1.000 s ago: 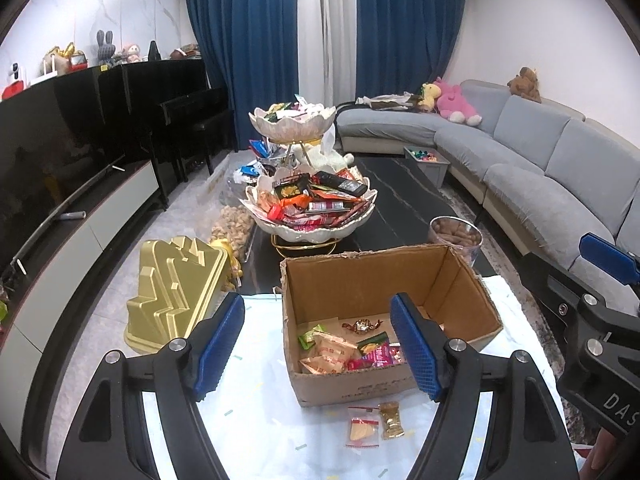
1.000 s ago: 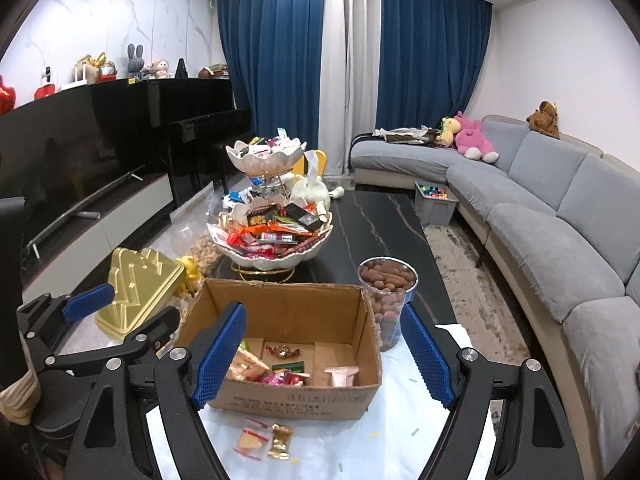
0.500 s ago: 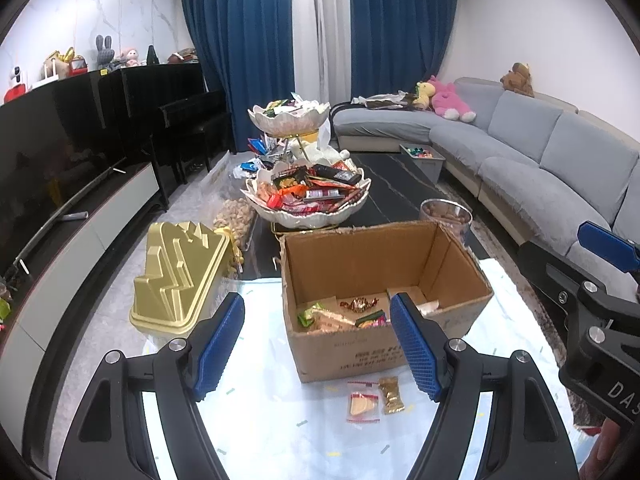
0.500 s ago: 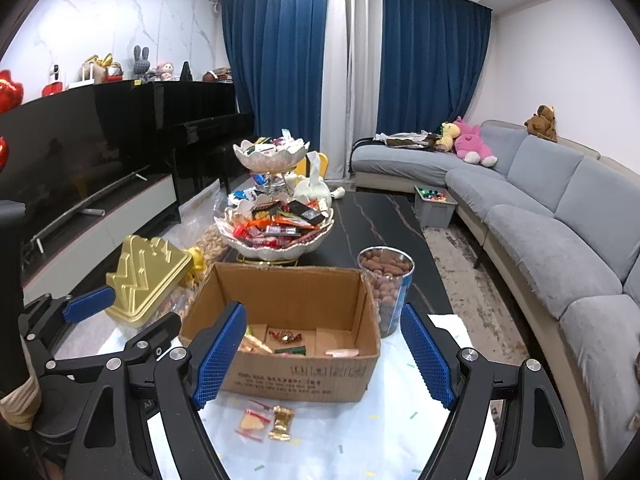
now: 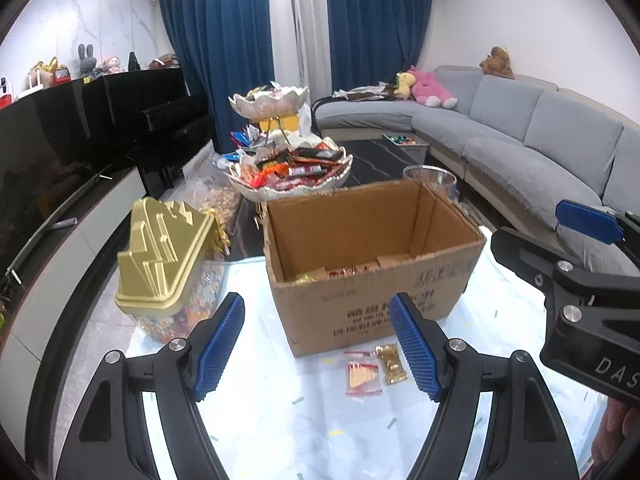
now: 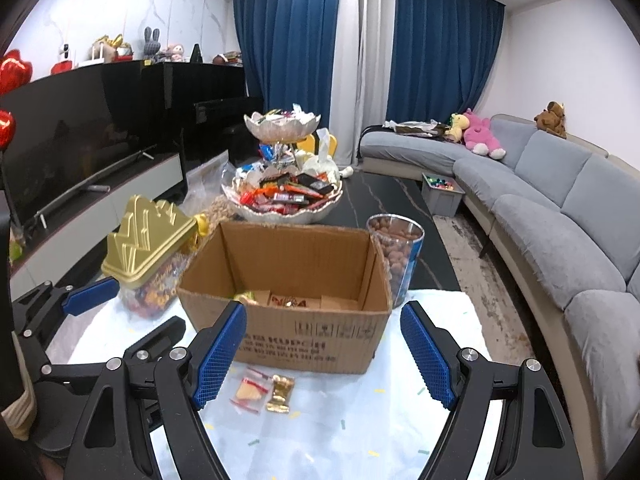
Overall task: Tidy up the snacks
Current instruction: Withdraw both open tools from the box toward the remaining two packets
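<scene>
Two small snack packets, a clear one (image 6: 249,391) and a gold one (image 6: 281,393), lie on the table just in front of the cardboard box (image 6: 304,336). The left gripper (image 5: 318,346) and right gripper (image 6: 324,354) both stand wide apart and empty above them. The step in hand seems to be reaching for a packet; next, one gripper must go down over it and close.

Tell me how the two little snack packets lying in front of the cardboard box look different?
The left packet is clear plastic with red edges and something pale yellow inside; the right packet is shiny gold all over, so its inside is hidden. The left packet looks wider and flatter; the right packet is narrower, with crimped ends. Both lie flat, side by side on the light tablecloth, just outside the cardboard box.
</scene>
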Action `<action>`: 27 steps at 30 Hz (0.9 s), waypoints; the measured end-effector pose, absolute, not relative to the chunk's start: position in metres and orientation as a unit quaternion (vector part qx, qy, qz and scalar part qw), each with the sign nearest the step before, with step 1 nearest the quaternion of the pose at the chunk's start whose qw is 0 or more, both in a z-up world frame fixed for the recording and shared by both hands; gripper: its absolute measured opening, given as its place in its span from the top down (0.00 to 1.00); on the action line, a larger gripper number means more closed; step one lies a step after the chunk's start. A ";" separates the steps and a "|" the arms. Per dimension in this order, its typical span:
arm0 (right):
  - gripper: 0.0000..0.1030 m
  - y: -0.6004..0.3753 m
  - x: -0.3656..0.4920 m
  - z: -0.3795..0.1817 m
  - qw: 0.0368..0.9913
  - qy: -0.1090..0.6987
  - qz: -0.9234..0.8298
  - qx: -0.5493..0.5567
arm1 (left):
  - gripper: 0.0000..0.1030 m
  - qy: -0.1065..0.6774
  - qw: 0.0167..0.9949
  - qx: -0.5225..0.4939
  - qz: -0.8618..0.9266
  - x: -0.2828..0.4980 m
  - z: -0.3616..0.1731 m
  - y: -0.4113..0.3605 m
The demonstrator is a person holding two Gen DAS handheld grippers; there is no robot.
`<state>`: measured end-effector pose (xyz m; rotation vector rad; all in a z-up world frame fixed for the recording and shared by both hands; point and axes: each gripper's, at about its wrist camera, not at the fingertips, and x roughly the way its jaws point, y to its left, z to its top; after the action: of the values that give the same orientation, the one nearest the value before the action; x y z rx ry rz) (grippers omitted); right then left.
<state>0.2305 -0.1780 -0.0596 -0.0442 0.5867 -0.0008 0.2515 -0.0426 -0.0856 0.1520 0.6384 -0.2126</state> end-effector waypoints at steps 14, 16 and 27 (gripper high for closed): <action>0.22 -0.173 0.226 -0.115 0.944 0.326 0.021 -0.038 | 0.28 0.322 0.929 0.106 -0.145 0.240 -0.141 -0.051; 0.22 -0.173 0.226 -0.125 0.942 0.332 0.026 -0.043 | 0.28 0.321 0.928 0.111 -0.152 0.238 -0.150 -0.052; 0.22 -0.175 0.235 -0.170 0.927 0.369 0.050 -0.047 | 0.28 0.335 0.915 0.134 -0.179 0.242 -0.190 -0.064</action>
<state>0.2351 -0.1748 -0.1695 -0.0962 0.7569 0.1020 0.2418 -0.0636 -0.1904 0.2755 0.6893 -0.3675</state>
